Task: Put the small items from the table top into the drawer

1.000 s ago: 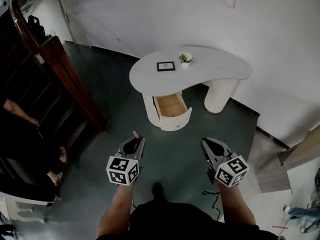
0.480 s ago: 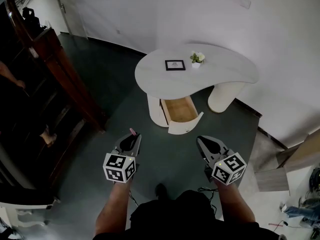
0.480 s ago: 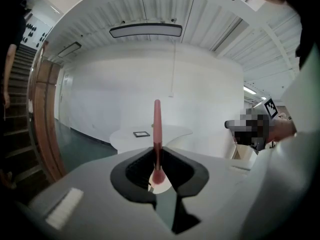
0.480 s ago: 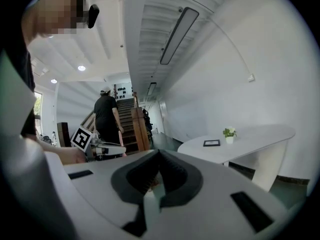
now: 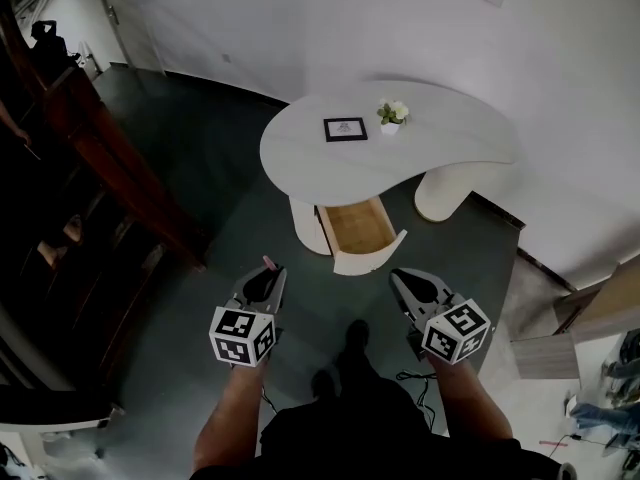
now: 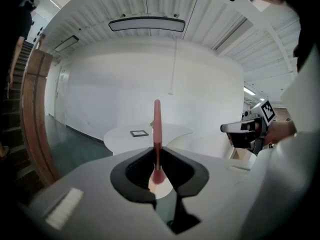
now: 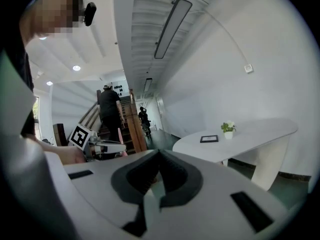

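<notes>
A white kidney-shaped table [image 5: 450, 148] stands ahead of me with a small black picture frame [image 5: 345, 129] and a tiny potted plant [image 5: 391, 115] on top. Its wooden drawer [image 5: 358, 230] is pulled open below the top. My left gripper [image 5: 268, 271] hovers over the floor short of the drawer, shut on a thin pink stick [image 6: 157, 129] that juts forward past the jaws. My right gripper [image 5: 400, 280] is level with it on the right, shut with nothing in it [image 7: 159, 156]. In the right gripper view the frame [image 7: 209, 139] and plant [image 7: 228, 129] show on the table.
A dark wooden staircase [image 5: 90, 158] runs along the left, with people on it [image 7: 109, 111]. Wooden panels [image 5: 590, 313] lean at the right. A cable [image 5: 425, 383] lies on the grey-green floor by my feet. A white wall backs the table.
I have walked closer to the table, so the open drawer now lies nearer in front of both grippers. The left gripper still holds the pink stick.
</notes>
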Demonstrator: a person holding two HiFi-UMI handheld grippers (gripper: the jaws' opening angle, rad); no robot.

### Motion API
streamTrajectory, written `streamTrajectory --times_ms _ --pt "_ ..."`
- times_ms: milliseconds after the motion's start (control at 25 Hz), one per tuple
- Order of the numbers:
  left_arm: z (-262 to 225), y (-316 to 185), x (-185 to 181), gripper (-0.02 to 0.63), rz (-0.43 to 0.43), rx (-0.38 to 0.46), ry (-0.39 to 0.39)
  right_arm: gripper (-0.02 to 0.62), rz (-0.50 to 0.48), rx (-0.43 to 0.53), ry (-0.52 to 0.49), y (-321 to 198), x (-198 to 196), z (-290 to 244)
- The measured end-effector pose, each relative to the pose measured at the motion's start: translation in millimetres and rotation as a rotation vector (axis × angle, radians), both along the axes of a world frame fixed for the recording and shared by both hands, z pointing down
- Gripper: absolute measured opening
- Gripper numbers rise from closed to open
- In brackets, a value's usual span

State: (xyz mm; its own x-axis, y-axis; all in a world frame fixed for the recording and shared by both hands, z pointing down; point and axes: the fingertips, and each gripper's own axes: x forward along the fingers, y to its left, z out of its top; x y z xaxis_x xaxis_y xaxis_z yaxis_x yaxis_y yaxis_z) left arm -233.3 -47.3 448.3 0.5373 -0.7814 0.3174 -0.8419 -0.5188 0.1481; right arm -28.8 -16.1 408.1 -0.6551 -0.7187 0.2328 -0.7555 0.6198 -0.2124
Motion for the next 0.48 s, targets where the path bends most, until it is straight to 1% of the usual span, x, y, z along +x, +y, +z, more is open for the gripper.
streamTrajectory --times_ms 200,320,480 --pt "9 -51 33 0.057 0.016 -0.020 0.000 0.012 0.033 -0.007 -0.003 -53 39 8" --pt "7 -86 57 0.057 0.036 -0.024 -0.014 0.012 0.056 -0.003 -0.015 -93 63 10" --pt "4 -125 87 0.057 0.055 -0.034 -0.042 0.012 0.059 -0.003 -0.042 -136 87 11"
